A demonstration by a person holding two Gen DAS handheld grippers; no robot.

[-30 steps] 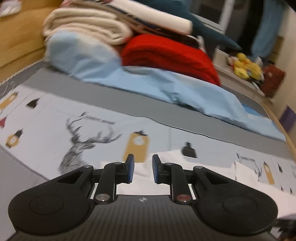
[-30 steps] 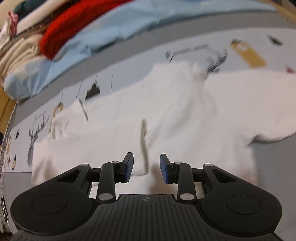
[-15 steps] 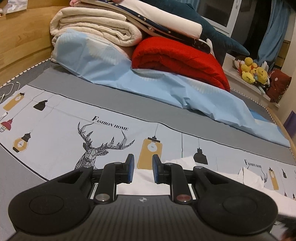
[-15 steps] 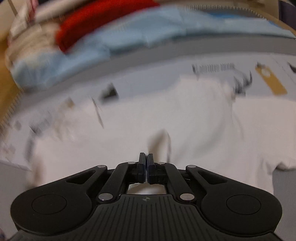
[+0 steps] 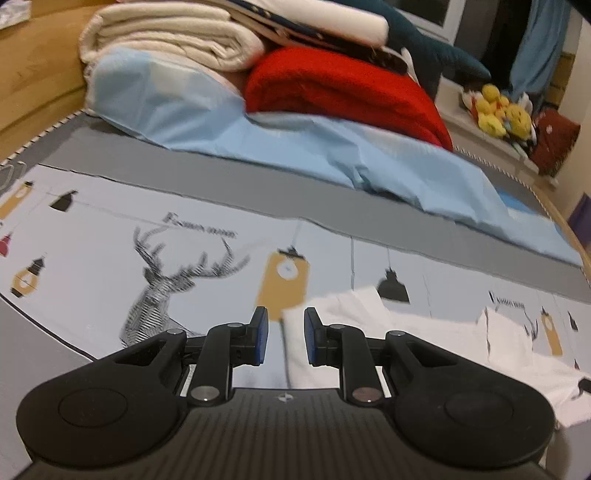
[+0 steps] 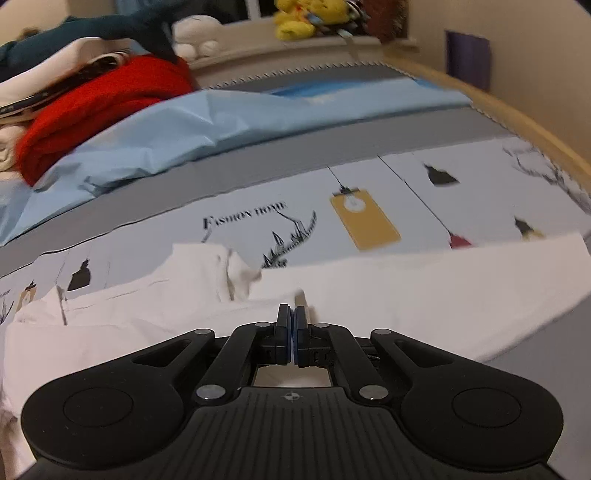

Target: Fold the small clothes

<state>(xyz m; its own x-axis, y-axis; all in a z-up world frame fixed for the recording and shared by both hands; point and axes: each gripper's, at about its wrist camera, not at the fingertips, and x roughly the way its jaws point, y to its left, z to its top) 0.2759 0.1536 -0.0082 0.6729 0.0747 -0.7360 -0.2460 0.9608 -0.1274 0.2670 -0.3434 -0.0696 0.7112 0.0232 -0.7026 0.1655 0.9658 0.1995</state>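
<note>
A white garment [image 6: 406,295] lies spread on the printed bed sheet [image 6: 369,177]. In the right wrist view its collar end [image 6: 207,266] is bunched up at the left. My right gripper [image 6: 294,314] is shut over the garment's middle, and a small ridge of white cloth runs up into its fingertips. In the left wrist view the garment's left edge [image 5: 351,306] lies just below my left gripper [image 5: 286,325]. That gripper stands open, and a thin fold line of the cloth shows in the gap without touching the pads.
Behind the printed sheet [image 5: 110,240] lie a crumpled light blue sheet [image 5: 295,147], a red blanket [image 5: 332,85] and folded cream blankets [image 5: 166,33]. Yellow plush toys [image 5: 498,110] sit on a far ledge. A wooden bed rail [image 6: 498,110] runs along the right.
My right gripper went from open to shut and swung across the garment, so its view now looks further right. The left gripper stays open in much the same place.
</note>
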